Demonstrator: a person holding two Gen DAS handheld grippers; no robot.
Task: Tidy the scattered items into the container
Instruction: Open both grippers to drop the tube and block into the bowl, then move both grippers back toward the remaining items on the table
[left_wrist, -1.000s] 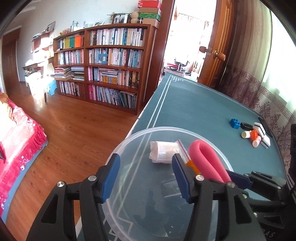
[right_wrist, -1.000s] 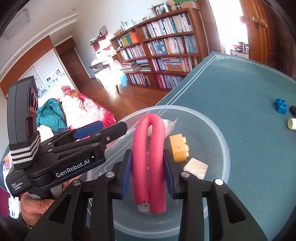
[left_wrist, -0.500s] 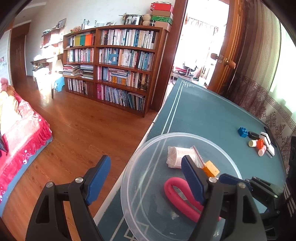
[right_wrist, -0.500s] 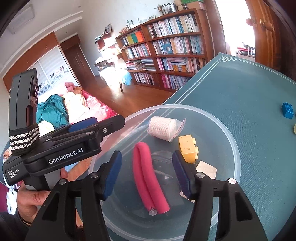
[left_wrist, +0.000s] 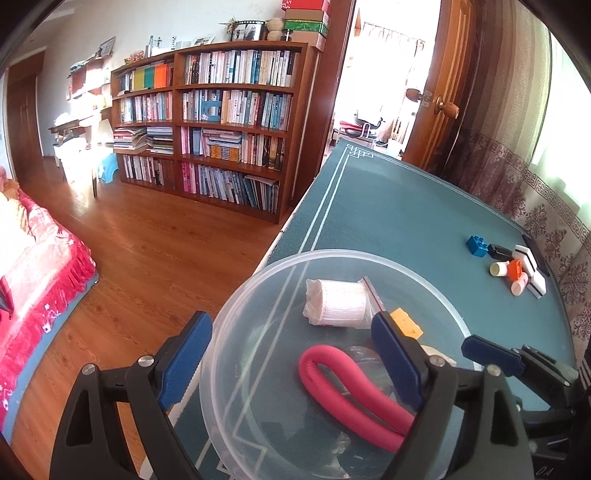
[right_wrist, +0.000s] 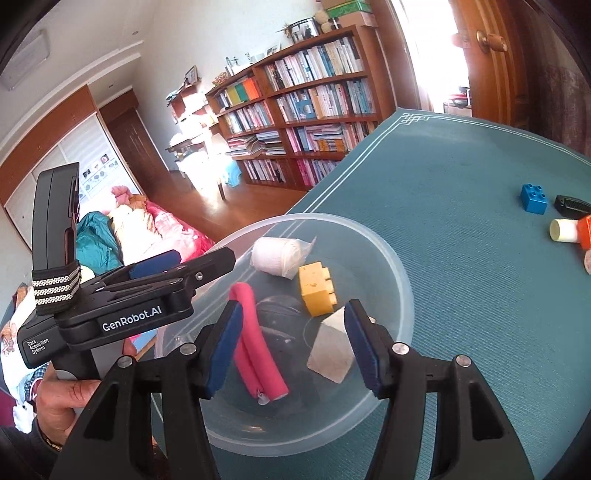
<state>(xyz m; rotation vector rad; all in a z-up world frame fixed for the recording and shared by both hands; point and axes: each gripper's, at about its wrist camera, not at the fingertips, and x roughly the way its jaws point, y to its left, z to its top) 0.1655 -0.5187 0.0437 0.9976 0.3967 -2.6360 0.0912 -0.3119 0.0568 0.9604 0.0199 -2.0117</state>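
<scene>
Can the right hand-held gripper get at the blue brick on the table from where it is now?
Probably yes. The right hand-held gripper is open and empty above the clear bowl. The blue brick stands on bare table beyond it, nothing between; only a black piece lies beside it.

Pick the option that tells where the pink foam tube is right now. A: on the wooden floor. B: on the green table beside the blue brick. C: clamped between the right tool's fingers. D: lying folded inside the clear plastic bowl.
D: the folded pink foam tube lies on the bottom of the clear plastic bowl, and the right tool is open above it, gripping nothing.
</scene>
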